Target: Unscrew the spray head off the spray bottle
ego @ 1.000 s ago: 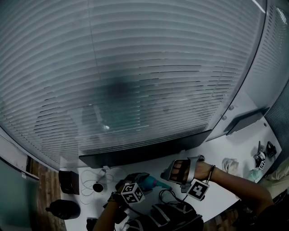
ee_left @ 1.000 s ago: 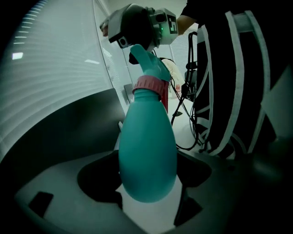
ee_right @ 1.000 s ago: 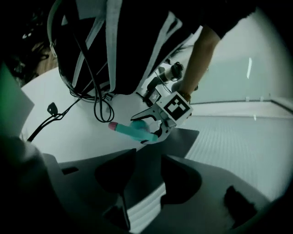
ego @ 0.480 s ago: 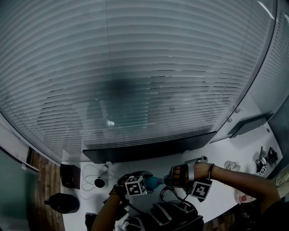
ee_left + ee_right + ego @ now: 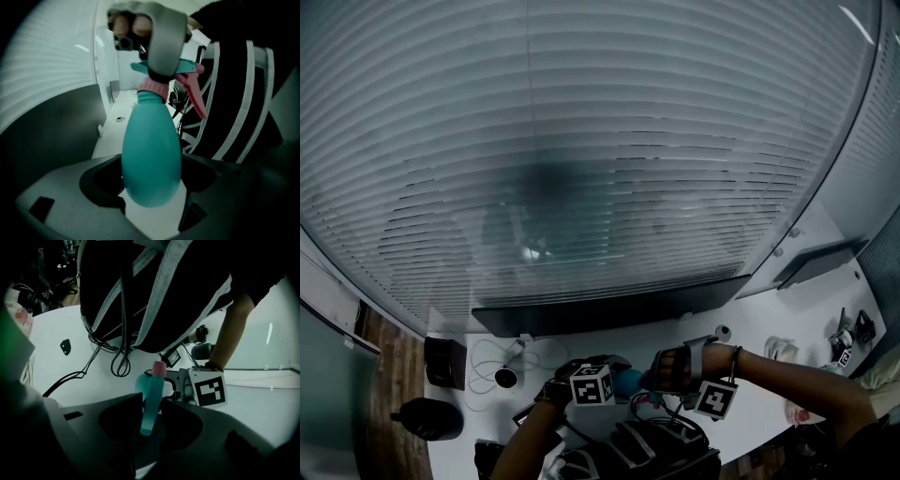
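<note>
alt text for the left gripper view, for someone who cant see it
A teal bottle fills the middle, its body clamped between the left gripper's fingers, base toward the camera. At its far end the right gripper has just been closing its fingers on the spray head, beside a pink trigger. A person's striped black top is at right.

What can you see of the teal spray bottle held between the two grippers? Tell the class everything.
The teal plastic spray bottle has a smooth, pear-shaped body, a pink collar and a teal spray head with a pink trigger, still in place. The left gripper clamps its rounded base end; its head points away into the right gripper, whose jaws have just been closing and now touch the head on both sides.
</note>
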Demonstrator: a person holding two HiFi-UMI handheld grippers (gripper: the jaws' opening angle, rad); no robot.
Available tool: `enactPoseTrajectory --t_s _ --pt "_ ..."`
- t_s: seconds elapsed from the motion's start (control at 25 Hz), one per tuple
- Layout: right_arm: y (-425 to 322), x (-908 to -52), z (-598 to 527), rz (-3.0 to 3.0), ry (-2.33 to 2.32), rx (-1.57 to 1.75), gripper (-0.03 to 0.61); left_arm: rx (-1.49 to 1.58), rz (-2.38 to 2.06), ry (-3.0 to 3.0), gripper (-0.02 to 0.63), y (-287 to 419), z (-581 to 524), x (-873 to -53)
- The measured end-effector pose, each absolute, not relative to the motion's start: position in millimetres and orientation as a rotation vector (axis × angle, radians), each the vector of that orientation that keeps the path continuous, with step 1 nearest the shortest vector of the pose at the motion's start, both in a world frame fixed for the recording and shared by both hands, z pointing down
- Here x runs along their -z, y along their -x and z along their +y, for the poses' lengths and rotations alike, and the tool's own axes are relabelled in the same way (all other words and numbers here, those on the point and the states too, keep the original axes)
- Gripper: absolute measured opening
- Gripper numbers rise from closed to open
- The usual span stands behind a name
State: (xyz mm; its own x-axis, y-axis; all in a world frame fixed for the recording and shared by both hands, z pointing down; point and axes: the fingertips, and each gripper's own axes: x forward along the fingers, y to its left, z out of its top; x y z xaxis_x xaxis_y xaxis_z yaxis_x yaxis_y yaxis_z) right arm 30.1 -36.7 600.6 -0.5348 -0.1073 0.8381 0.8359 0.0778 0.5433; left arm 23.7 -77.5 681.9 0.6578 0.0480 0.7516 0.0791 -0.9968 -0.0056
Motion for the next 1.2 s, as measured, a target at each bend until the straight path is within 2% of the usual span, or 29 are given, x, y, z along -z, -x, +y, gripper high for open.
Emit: enactPoseTrajectory --t_s 0.4,0.64,0.76,0.92,1.2 --pt "-17.0 -577.5 -61.7 -1.909 0.484 1.188 0.117 1.161 0.121 2.762 0.373 -22.4 -94.5 -666.4" --pt "-22.2 -592.1 -52.9 -1.847 0.52 1.135 0.115 1.313 0.143 2.488 0.373 -13.8 -99.1 -678.3" --pt "-16.9 -589.8 -61.3 -1.939 0.4 0.992 0.114 1.303 0.273 2.464 0.373 -9.7 -110.2 -676.8" --pt "-8.4 -579.7 -91.3 -2.152 0.101 0.599 0.115 1.288 0.605 2.439 0.373 -1.8 -134.0 -666.1" --pt "-12.4 -583.1 -123.8 -2.445 -0.365 -0.589 0.114 1.354 1.012 2.046 0.373 24.0 -156.4 -655.0"
